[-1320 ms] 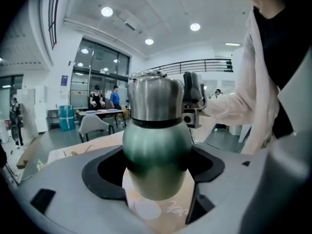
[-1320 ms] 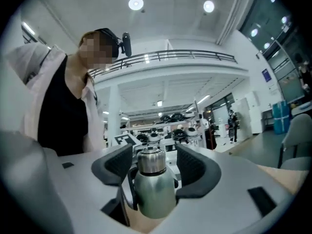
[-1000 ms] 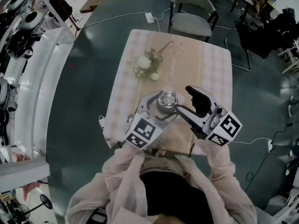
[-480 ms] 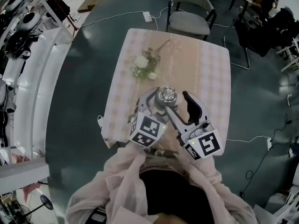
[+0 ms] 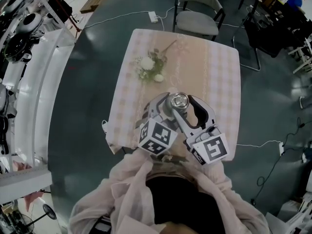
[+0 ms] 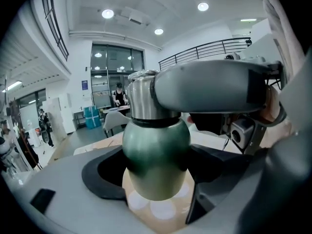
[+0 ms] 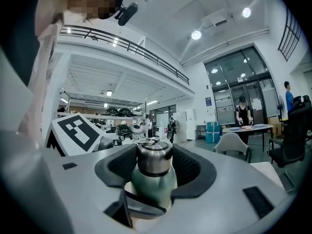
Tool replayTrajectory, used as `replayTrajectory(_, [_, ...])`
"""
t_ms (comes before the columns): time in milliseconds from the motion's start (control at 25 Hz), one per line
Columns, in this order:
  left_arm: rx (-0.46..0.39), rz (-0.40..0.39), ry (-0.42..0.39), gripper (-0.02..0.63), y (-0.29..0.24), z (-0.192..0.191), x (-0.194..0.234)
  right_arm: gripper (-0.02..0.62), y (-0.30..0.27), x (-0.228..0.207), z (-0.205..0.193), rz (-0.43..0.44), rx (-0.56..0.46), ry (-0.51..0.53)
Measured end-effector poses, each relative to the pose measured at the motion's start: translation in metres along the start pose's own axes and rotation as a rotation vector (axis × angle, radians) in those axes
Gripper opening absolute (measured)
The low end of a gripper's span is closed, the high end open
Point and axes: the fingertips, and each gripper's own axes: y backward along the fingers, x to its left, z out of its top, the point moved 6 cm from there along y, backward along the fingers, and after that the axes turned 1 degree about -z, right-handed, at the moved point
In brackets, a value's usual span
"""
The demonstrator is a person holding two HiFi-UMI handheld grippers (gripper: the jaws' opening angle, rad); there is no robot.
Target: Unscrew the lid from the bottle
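The green bottle [image 6: 155, 140] is upright over the near edge of the worktop [image 5: 219, 67], which carries a pale checked cloth; whether its base rests on the cloth I cannot tell. The left hand-held gripper [image 6: 157, 172] is clamped on the bottle's rounded green body, with a dark pad pressed against each side. The steel lid [image 5: 178, 101] sits on the bottle's neck. The right hand-held gripper [image 7: 155, 164] reaches in roughly level at the height of the lid; its jaws have just been closing, and the lid is between them with the ribbed pads set against both sides of it. In the head view the two grippers meet at the bottle from the person's side, the left from the lower left and the right from the lower right, with their marker cubes close together in front of the person's chest. A small spray of white flowers [image 5: 149, 66] lies further back on the cloth, well apart from the bottle; a grey chair [image 5: 197, 18] stands beyond the far edge of the worktop.
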Motion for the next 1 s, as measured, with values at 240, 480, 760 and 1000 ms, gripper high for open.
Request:
replayTrajectory(240, [-0.015, -0.069, -0.028, 0.39, 0.005, 0.0, -0.005, 0.241, 0.006, 0.001, 0.004, 0.092, 0.011, 0.016])
replayTrajectory(480, [0.001, -0.144, -0.104, 0.39, 0.009, 0.0, -0.012, 0.242, 0.013, 0.002, 0.009, 0.211, 0.017, 0.036])
replayTrajectory(760, [-0.013, -0.268, -0.155, 0.39, 0.015, 0.003, -0.017, 0.242, 0.018, 0.001, 0.016, 0.355, 0.025, 0.057])
replayTrajectory(1000, [-0.027, -0.372, -0.185, 0.39, 0.019, 0.003, -0.02, 0.242, 0.02, 0.0, 0.02, 0.486, 0.042, 0.072])
